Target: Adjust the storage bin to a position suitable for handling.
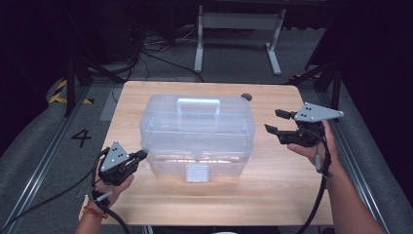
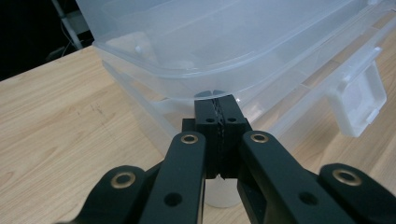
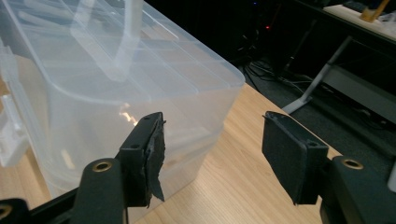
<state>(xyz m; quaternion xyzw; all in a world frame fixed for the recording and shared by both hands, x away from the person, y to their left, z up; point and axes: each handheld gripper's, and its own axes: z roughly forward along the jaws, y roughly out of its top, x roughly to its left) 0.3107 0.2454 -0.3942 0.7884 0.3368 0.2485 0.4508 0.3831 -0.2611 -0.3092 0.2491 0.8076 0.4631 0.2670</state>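
clear plastic box hides the shut left claw's tips.

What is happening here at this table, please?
A person works at a wooden table with a gripper in each hand, around a clear plastic box with its lid on. The left gripper is shut, its tips at the box's front left corner. The right gripper is open beside the box's right end, holding nothing.

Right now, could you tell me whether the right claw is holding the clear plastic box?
No, the right claw stands open beside the clear plastic box, with only bare table between its pads.
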